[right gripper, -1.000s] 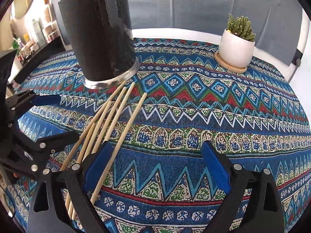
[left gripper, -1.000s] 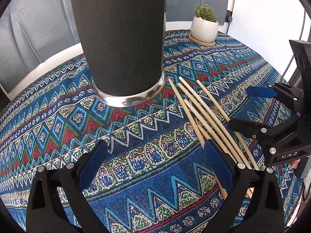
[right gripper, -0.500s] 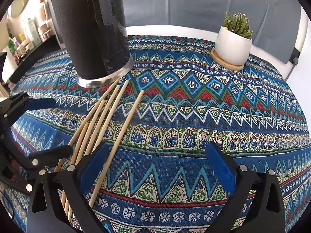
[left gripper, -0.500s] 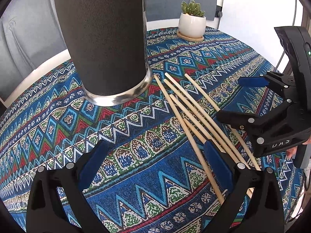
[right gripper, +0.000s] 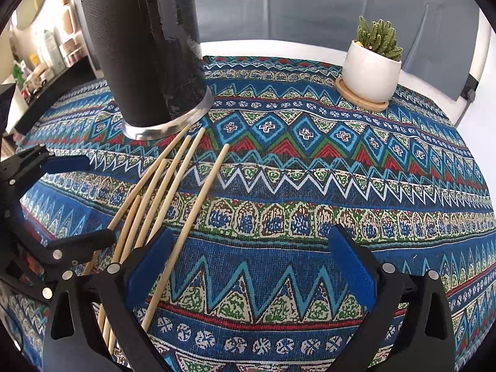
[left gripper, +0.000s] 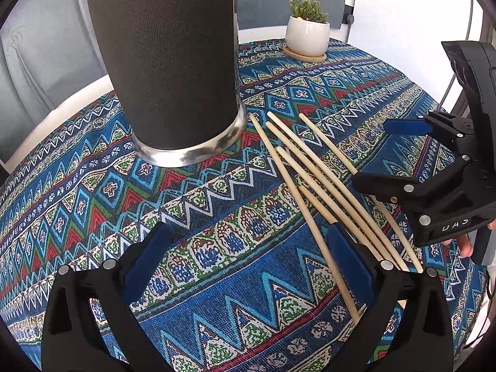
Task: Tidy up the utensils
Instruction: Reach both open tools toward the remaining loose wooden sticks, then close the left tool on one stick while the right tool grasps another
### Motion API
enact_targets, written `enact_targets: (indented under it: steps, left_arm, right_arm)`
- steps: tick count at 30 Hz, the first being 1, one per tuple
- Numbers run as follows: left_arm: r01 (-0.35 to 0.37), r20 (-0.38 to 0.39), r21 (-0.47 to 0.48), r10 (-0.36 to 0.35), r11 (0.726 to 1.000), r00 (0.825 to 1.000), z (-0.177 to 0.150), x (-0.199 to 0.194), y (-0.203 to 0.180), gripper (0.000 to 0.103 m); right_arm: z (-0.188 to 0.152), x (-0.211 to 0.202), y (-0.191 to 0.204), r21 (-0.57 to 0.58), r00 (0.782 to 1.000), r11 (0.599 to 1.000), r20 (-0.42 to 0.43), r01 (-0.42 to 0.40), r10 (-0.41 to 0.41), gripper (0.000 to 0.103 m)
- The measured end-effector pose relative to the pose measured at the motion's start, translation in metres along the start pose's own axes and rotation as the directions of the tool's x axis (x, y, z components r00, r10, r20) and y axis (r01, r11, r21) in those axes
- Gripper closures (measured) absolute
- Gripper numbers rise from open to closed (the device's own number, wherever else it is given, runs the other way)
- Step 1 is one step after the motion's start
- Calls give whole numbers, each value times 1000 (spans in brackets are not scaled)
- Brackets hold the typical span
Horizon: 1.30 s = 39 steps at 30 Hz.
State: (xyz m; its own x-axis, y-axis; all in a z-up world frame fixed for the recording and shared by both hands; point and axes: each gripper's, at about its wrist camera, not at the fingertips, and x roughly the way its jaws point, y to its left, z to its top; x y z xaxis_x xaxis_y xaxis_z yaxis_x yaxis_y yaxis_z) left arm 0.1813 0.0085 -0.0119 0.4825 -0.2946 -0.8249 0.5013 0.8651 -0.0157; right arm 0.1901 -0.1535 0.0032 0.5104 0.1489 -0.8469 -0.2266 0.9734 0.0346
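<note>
Several wooden chopsticks (left gripper: 304,217) (right gripper: 195,217) lie fanned out on the patterned tablecloth, their far tips near the base of a tall black utensil holder (left gripper: 167,62) (right gripper: 145,62) with a metal foot. My left gripper (left gripper: 248,260) (right gripper: 86,200) is open above the cloth, to the left of the chopsticks, its right finger over their near ends. On their other side my right gripper (right gripper: 251,266) (left gripper: 387,155) stands open wide. One chopstick runs under its gap, close by the left finger. Neither gripper holds anything.
A small cactus in a white pot (left gripper: 307,35) (right gripper: 370,74) stands on a wooden coaster at the far side of the round table. The blue tablecloth (right gripper: 310,186) covers the table. Grey chair backs stand behind it. A shelf with bottles (right gripper: 46,55) is far left.
The right gripper's jaws have spread a little wider. Both views have shifted only slightly; the chopsticks and the holder lie as before.
</note>
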Motion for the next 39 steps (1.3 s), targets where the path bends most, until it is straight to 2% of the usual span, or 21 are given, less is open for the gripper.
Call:
enact_targets:
  steps: [9, 13, 15, 16, 17, 19, 21, 23, 24, 25, 27, 28, 30, 32, 34, 37, 39]
  left_arm:
    - [-8, -1, 0, 8, 1000, 1000, 1, 0, 0, 4]
    - [-34, -8, -31, 34, 999, 999, -1, -1, -1, 5]
    - [-53, -22, -59, 52, 997, 998, 0, -2, 4, 6]
    - [-58, -26, -67, 57, 996, 998, -1, -4, 8, 10]
    - [-66, -24, -78, 64, 995, 998, -1, -6, 13, 15]
    - [-86, -32, -112, 82, 990, 996, 0, -11, 26, 42]
    - [-90, -47, -122, 85, 988, 995, 1, -14, 36, 56]
    - [-89, -54, -113, 83, 990, 995, 1, -15, 40, 65]
    - [-81, -56, -103, 75, 991, 996, 0, -17, 41, 77]
    - [-61, -59, -93, 56, 994, 997, -1, -18, 40, 93]
    - [-6, -71, -102, -1, 995, 997, -4, -21, 39, 95]
    - [48, -76, -137, -59, 989, 995, -5, -22, 42, 96]
    - [103, -90, -221, -125, 970, 988, -10, -25, 47, 97]
    - [154, -108, -258, -187, 954, 976, -17, -30, 46, 97]
    - [167, -99, -310, -206, 936, 973, -28, -37, 48, 98]
    - [183, -75, -372, -226, 910, 971, -44, -46, 51, 98]
    - [218, -53, -422, -264, 880, 963, -56, -54, 53, 98]
  right_arm:
    - [0, -1, 1, -4, 1000, 1000, 0, -2, 2, 7]
    - [-2, -3, -1, -22, 1000, 1000, -1, -10, 10, 8]
    - [-3, -5, -3, -22, 1000, 1000, -9, -6, 6, 8]
    - [-5, -6, -5, -16, 1000, 1000, -15, -1, 1, 9]
    - [-6, -8, -7, -17, 1000, 1000, -19, -2, 2, 13]
    - [-7, -14, -10, -31, 1000, 999, -9, -10, 10, 37]
    - [-7, -20, -17, -41, 1000, 999, -16, -27, 27, 73]
    - [-7, -22, -26, -34, 999, 999, -23, -35, 34, 90]
    - [-8, -23, -32, -31, 999, 999, -22, -37, 36, 96]
    - [-10, -24, -35, -28, 999, 999, -23, -43, 43, 96]
    - [-14, -27, -47, 1, 997, 997, -28, -77, 77, 97]
    - [-15, -28, -53, 26, 995, 995, -27, -92, 93, 98]
    - [-20, -31, -64, 73, 992, 989, -13, -127, 128, 98]
    - [-26, -37, -74, 113, 983, 976, 24, -184, 182, 98]
    - [-32, -44, -84, 146, 971, 960, 50, -241, 236, 98]
    - [-38, -55, -95, 169, 961, 946, 81, -276, 266, 98]
    - [-41, -61, -101, 188, 951, 933, 94, -306, 293, 98]
